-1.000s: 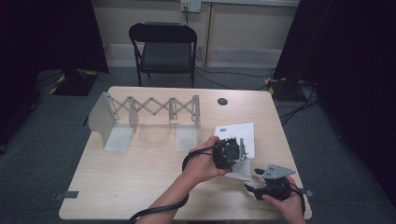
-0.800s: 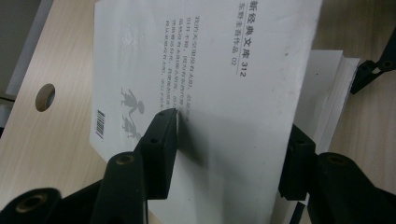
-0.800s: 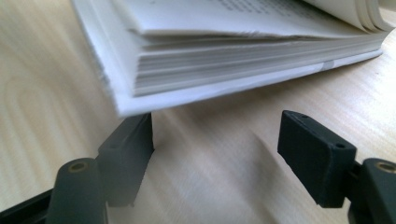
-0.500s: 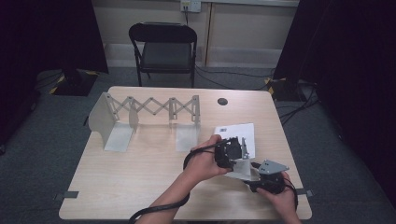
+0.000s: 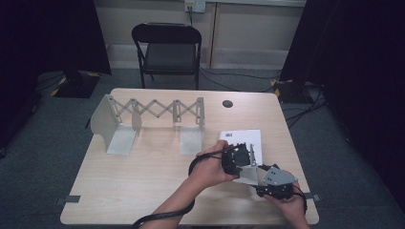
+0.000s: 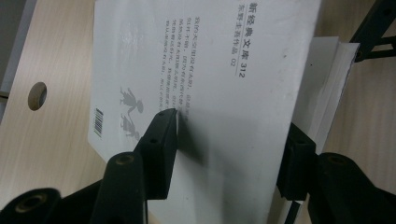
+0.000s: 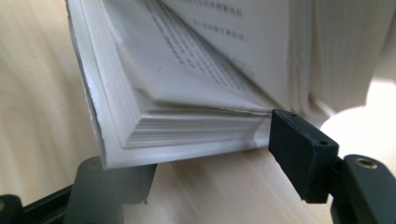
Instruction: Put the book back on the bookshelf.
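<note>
Two grippers on our book [image 5: 243, 143]: left gripper [image 6: 224, 154] clamps the cover, right gripper [image 7: 210, 154] has been closing round the pages, seemingly not gripping yet; racking remains

Your counter [image 5: 157, 186] was a pale wood-grain top with rounded corners, standing on grey carpet. Toward ten o'clock from its middle stood a grey expanding rack [image 5: 153, 119], its scissor lattice stretched along the far side and its flat plates resting on the wood. Near one o'clock sat a small dark round cable hole [image 5: 228, 103]. Around four o'clock lay a white book [image 5: 243, 140], back cover up, barcode showing. You had the near left of the counter bare.
</note>
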A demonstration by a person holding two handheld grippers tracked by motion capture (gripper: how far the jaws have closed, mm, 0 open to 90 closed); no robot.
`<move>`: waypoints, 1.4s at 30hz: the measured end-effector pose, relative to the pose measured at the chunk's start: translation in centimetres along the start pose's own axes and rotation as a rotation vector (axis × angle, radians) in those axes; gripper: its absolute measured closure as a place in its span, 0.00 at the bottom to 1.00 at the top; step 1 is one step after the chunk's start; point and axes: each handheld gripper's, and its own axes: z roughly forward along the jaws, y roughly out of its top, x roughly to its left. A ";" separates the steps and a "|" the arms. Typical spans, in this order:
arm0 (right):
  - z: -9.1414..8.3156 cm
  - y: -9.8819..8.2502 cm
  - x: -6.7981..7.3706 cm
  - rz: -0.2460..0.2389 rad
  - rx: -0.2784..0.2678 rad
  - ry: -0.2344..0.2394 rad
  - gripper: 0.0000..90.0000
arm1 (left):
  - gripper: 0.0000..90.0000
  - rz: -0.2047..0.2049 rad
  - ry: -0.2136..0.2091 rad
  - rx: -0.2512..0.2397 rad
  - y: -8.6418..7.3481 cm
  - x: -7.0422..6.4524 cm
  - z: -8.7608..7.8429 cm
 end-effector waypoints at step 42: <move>-1.4 2.0 0.9 -0.170 -0.050 0.032 0.49 | 0.56 -0.033 -0.040 0.039 1.5 0.6 -1.2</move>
